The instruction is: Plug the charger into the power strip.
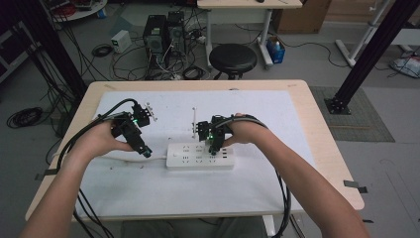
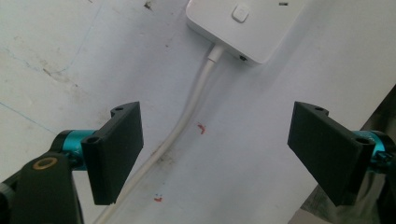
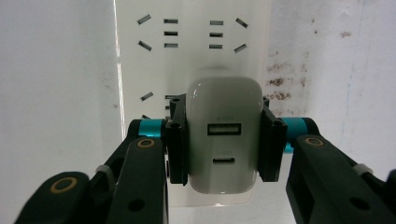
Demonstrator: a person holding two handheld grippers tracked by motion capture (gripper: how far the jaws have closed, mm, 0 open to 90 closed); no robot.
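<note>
A white power strip [image 1: 200, 156] lies flat on the white mat, its cable [image 2: 187, 116] running off its left end. My right gripper [image 1: 214, 150] points down over the strip's right part, shut on a white USB charger [image 3: 224, 100]. The charger sits between the jaws [image 3: 224, 144] directly above the strip's sockets [image 3: 191, 32]; whether its prongs are in a socket is hidden. My left gripper [image 1: 145, 151] hovers just left of the strip, tilted down. In its own view the jaws [image 2: 218, 144] stand open astride the cable, nothing pressed, with the strip's switch end [image 2: 243, 28] ahead.
The mat [image 1: 148, 188] covers most of a wooden table [image 1: 322, 148]. A thin white rod [image 1: 193, 121] lies behind the strip. A black stool [image 1: 233, 58], computer towers [image 1: 163, 34] and loose cables stand on the floor beyond the far edge.
</note>
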